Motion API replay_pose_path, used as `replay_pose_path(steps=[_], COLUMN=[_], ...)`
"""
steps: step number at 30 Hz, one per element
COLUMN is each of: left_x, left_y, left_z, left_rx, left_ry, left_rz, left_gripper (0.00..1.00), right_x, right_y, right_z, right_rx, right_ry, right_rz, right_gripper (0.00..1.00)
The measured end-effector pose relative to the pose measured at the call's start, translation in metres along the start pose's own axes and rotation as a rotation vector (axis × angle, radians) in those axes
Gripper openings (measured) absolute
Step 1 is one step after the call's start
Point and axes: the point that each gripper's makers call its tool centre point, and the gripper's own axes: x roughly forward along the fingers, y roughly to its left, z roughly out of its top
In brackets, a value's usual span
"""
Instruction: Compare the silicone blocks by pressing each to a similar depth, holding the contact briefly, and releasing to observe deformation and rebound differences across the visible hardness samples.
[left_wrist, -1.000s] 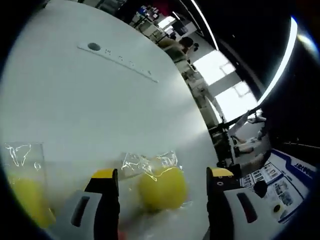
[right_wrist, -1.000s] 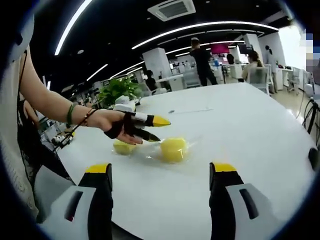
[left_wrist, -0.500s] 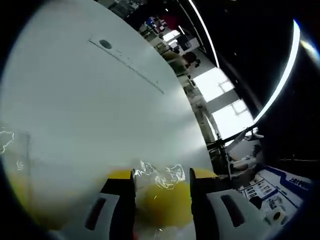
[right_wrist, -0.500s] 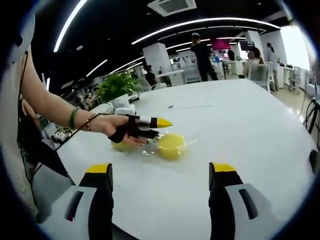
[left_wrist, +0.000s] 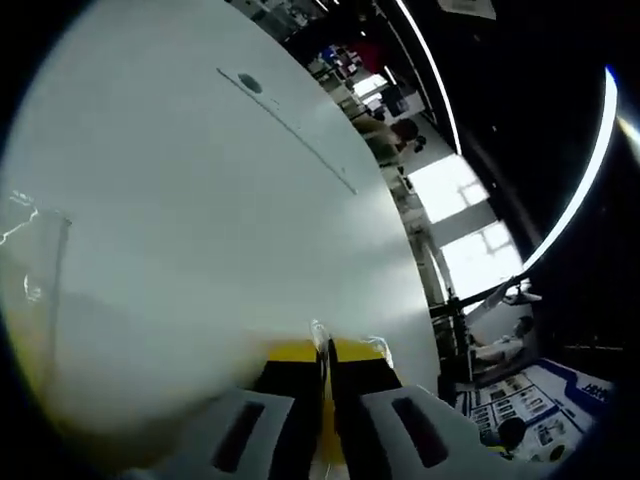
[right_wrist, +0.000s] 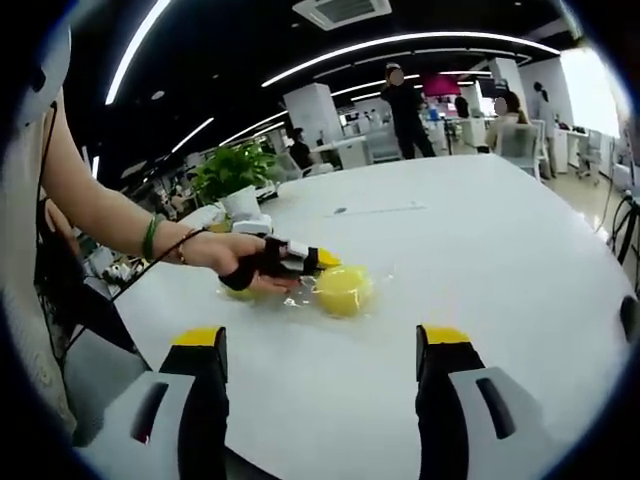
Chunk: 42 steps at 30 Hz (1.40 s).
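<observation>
Left gripper (left_wrist: 325, 375) jaws pinch the bagged yellow silicone block (right_wrist: 343, 290); seemingly soft, slippery wrap; right gripper (right_wrist: 320, 352) jaws spread, empty.

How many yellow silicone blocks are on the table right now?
2: one bagged block at the left gripper tips, and another block mostly hidden under the person's hand. More may be hidden.

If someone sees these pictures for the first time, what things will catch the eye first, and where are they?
In the right gripper view, the bright yellow silicone block in clear wrap stands out near the middle of the white table, with the left gripper against its left side, held by the person's hand. The right gripper hangs open in the foreground. In the left gripper view, its own yellow-tipped jaws are almost closed, with yellow between them.
</observation>
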Motion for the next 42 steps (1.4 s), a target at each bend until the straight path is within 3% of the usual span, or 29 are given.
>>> replay_pose_path(steps=[1, 9, 11, 14, 21, 25, 36, 37, 41, 42], left_x=[0.001, 0.001, 0.001, -0.001, -0.012, -0.02, -0.053, -0.059, -0.075, -0.08], left_y=[0.0, -0.011, -0.012, -0.022, -0.054, -0.064, -0.094, -0.098, -0.11, -0.112], left_z=[0.0, 0.0, 0.004, 0.004, 0.001, -0.003, -0.025, -0.027, -0.036, -0.038], left_rx=[0.051, 0.165, 0.237, 0.27, 0.555, 0.722, 0.823, 0.866, 0.901, 0.954], left_ry=[0.009, 0.028, 0.006, -0.022, 0.01, 0.031, 0.044, 0.034, 0.037, 0.039], left_rz=[0.0, -0.011, -0.001, -0.016, -0.059, -0.039, -0.13, -0.135, -0.168, -0.166], left_gripper=[0.0, 0.0, 0.0, 0.0, 0.0, 0.0, 0.0, 0.0, 0.0, 0.0], right_x=[0.0, -0.005, -0.007, -0.009, -0.017, -0.02, -0.033, -0.034, -0.036, -0.036], right_y=[0.0, 0.0, 0.0, 0.001, 0.004, 0.008, 0.021, 0.022, 0.03, 0.032], right_z=[0.0, 0.001, 0.002, 0.004, 0.008, 0.009, 0.016, 0.017, 0.021, 0.022], right_rx=[0.001, -0.006, -0.008, -0.01, -0.032, -0.048, -0.088, -0.093, -0.114, -0.121], right_ry=[0.0, -0.004, -0.008, -0.014, -0.022, -0.025, -0.04, -0.041, -0.047, -0.047], right_rz=[-0.001, -0.007, -0.008, -0.011, -0.011, -0.008, 0.004, 0.004, 0.015, 0.018], right_gripper=[0.72, 0.71, 0.71, 0.71, 0.71, 0.71, 0.71, 0.71, 0.71, 0.71])
